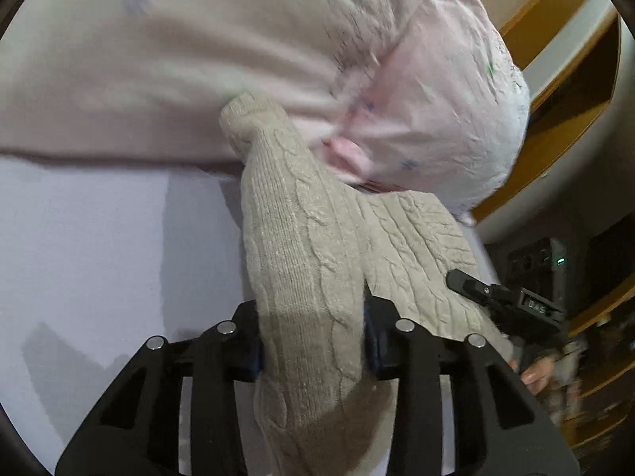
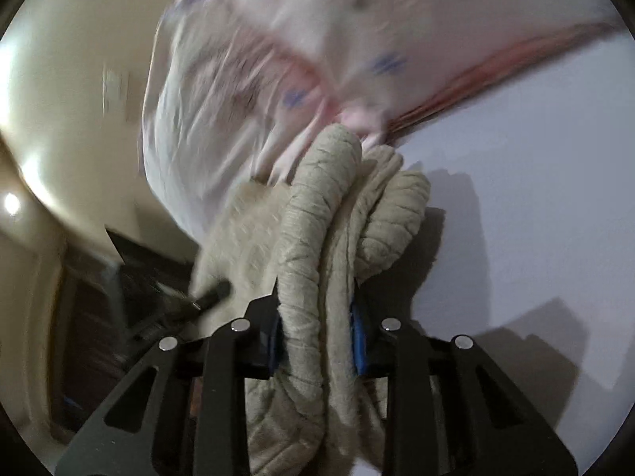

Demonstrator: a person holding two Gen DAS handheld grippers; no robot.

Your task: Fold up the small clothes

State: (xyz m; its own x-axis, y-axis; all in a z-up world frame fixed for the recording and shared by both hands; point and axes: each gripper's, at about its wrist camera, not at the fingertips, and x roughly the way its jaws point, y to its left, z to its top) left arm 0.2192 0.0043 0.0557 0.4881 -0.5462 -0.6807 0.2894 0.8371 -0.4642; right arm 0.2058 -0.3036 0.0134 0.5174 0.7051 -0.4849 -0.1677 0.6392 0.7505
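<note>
The left gripper (image 1: 313, 341) pinches a sleeve of the beige cable-knit sweater (image 1: 317, 246), which lies over the pale sheet (image 1: 99, 238) against a pink pillow (image 1: 436, 119). The right gripper (image 2: 317, 341) clamps bunched folds of the same sweater.

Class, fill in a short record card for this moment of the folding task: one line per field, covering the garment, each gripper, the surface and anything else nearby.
garment: beige cable-knit sweater, bunched, held by both grippers
left gripper: shut on a knit fold
right gripper: shut on several rolled layers of the knit
other fabric: pale pink cloth with small blue marks, touching the sweater's far end
surface: plain lavender sheet
image quality: right wrist view blurred by motion
fold state: cannot tell
</note>
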